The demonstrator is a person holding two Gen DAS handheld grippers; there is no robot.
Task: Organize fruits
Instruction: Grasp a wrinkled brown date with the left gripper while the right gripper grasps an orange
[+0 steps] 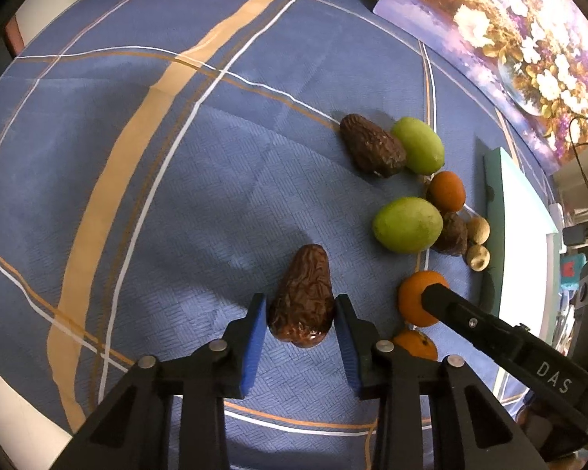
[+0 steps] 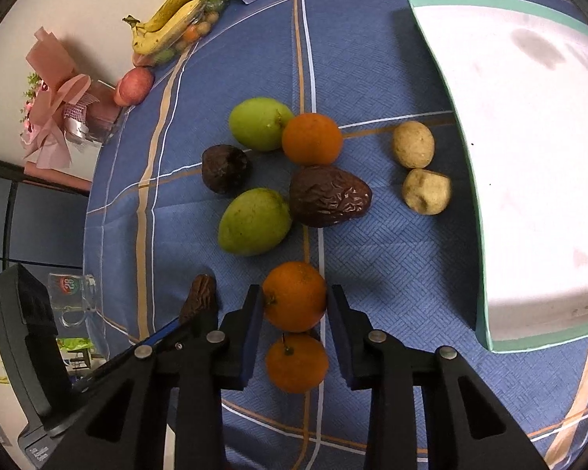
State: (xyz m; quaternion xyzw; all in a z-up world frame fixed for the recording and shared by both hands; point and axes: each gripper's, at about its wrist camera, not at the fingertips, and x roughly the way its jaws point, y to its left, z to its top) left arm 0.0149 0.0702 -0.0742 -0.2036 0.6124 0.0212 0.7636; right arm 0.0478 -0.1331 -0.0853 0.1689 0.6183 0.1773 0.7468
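Jaws of the left gripper (image 1: 300, 315) clamp a wrinkled date (image 1: 302, 297) on the cloth (image 1: 137, 196); the right gripper (image 2: 294, 305) closes on an orange (image 2: 294, 295). The date likely squashes and sticks, so hold its broad middle lightly; the firm, round orange may roll unless gripped across its widest part.

My left claw (image 1: 300, 309) is a matte black plastic frame: two angled arms with triangular cut-outs, each pinned by round silver rivets, ending in flat fingers faced with bright blue pads (image 1: 254, 337). My right claw (image 2: 294, 309) is built the same way, black with silver pivots and darker blue pads (image 2: 251, 333). From my left camera I see the right one's long black body stamped "DAS" in pale letters (with a small screw head further up it).
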